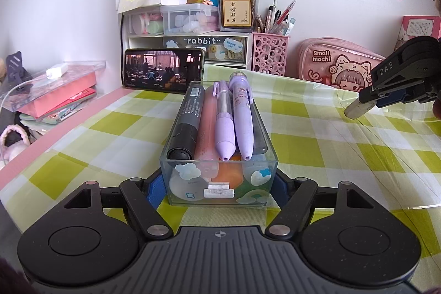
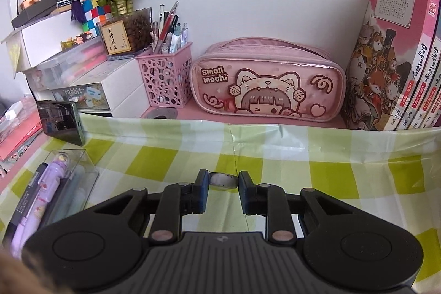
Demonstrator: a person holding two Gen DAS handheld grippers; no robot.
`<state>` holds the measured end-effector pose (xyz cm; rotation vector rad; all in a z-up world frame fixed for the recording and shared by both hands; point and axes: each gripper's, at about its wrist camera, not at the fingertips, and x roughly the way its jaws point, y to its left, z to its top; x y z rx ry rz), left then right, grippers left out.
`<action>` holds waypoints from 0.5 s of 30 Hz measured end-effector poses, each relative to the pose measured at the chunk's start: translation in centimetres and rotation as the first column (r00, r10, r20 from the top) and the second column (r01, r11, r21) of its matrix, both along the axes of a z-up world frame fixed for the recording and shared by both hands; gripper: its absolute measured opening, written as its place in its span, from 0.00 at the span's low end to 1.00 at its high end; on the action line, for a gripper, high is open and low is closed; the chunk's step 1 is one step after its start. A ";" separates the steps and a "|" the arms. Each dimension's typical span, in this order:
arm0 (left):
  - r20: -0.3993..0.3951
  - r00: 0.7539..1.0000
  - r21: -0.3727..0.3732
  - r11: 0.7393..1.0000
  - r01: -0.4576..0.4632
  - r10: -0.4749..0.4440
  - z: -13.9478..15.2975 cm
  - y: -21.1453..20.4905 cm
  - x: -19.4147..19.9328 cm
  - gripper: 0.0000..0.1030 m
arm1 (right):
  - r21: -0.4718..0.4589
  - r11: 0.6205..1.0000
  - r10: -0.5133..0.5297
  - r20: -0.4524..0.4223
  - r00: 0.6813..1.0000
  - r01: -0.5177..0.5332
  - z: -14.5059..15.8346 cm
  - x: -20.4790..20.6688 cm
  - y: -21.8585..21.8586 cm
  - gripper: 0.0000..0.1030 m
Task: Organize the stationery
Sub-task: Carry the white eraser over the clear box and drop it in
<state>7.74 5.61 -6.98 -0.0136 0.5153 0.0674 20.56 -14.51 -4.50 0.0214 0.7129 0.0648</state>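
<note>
A clear plastic box (image 1: 248,183) stands on the green checked cloth, and my left gripper (image 1: 219,189) is shut on its near end, one blue pad on each side wall. In it lie a black marker (image 1: 187,123), a pink highlighter (image 1: 205,128) and two purple pens (image 1: 234,117). My right gripper (image 2: 223,183) is shut on a small whitish tape roll (image 2: 223,180), both pads against its rim. The left wrist view shows that gripper (image 1: 366,101) at the right edge, with the roll (image 1: 354,110) sticking out just above the cloth. The box (image 2: 82,164) lies to its left.
A phone (image 1: 162,70) leans behind the box. Along the wall stand white drawers (image 1: 190,46), a potted plant (image 1: 239,10), a pink pen holder (image 2: 168,79), a pink pencil case (image 2: 267,81) and upright books (image 2: 399,68). Stacked books (image 1: 60,98) lie at the left edge.
</note>
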 end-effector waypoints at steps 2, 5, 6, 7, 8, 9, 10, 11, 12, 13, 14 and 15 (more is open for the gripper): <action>0.000 1.000 0.000 1.000 0.000 0.000 0.0 0.0 0.0 0.70 | 0.027 1.000 0.015 -0.004 1.000 -0.015 0.5 -0.1 0.2 0.40; 0.000 1.000 0.000 1.000 0.000 0.000 0.0 0.0 0.0 0.70 | 0.068 0.997 0.035 -0.010 0.999 -0.034 1.3 0.0 0.9 0.40; 0.000 1.000 0.000 1.000 0.000 0.000 0.0 0.0 0.0 0.70 | 0.084 0.996 0.045 -0.015 0.999 -0.044 1.6 0.1 1.2 0.40; 0.000 1.000 0.000 1.000 0.000 0.000 0.0 0.0 0.0 0.70 | 0.096 0.994 0.056 -0.018 0.998 -0.054 1.8 0.2 1.6 0.40; 0.000 1.000 0.000 1.000 0.000 0.000 0.0 0.0 0.0 0.70 | 0.110 0.992 0.067 -0.020 0.998 -0.065 2.1 0.2 2.1 0.40; 0.000 1.000 0.000 1.000 0.000 0.000 0.0 0.0 0.0 0.70 | 0.124 0.989 0.078 -0.021 0.997 -0.075 2.3 0.3 2.6 0.40; 0.000 1.000 0.000 1.000 0.000 0.000 0.0 0.0 0.0 0.70 | 0.140 0.987 0.088 -0.023 0.996 -0.084 2.6 0.5 3.0 0.40; 0.000 1.000 0.000 1.000 0.000 0.000 0.0 0.0 0.0 0.70 | 0.157 0.983 0.099 -0.024 0.995 -0.094 2.8 0.6 3.5 0.40; 0.000 1.000 0.000 1.000 0.000 0.000 0.0 0.0 0.0 0.70 | 0.168 0.980 0.108 -0.024 0.994 -0.102 3.0 0.8 4.0 0.40; 0.000 1.000 0.000 1.000 0.000 0.000 0.0 0.0 0.0 0.70 | 0.179 0.978 0.117 -0.021 0.993 -0.112 3.3 0.9 4.5 0.40; 0.000 1.000 0.000 1.000 0.000 0.000 0.0 0.0 0.0 0.70 | 0.189 0.975 0.125 -0.019 0.992 -0.119 3.6 1.0 4.9 0.40; 0.000 1.000 0.000 1.000 0.000 0.000 0.0 0.0 0.0 0.70 | 0.201 0.971 0.136 -0.016 0.991 -0.130 3.8 1.2 5.4 0.40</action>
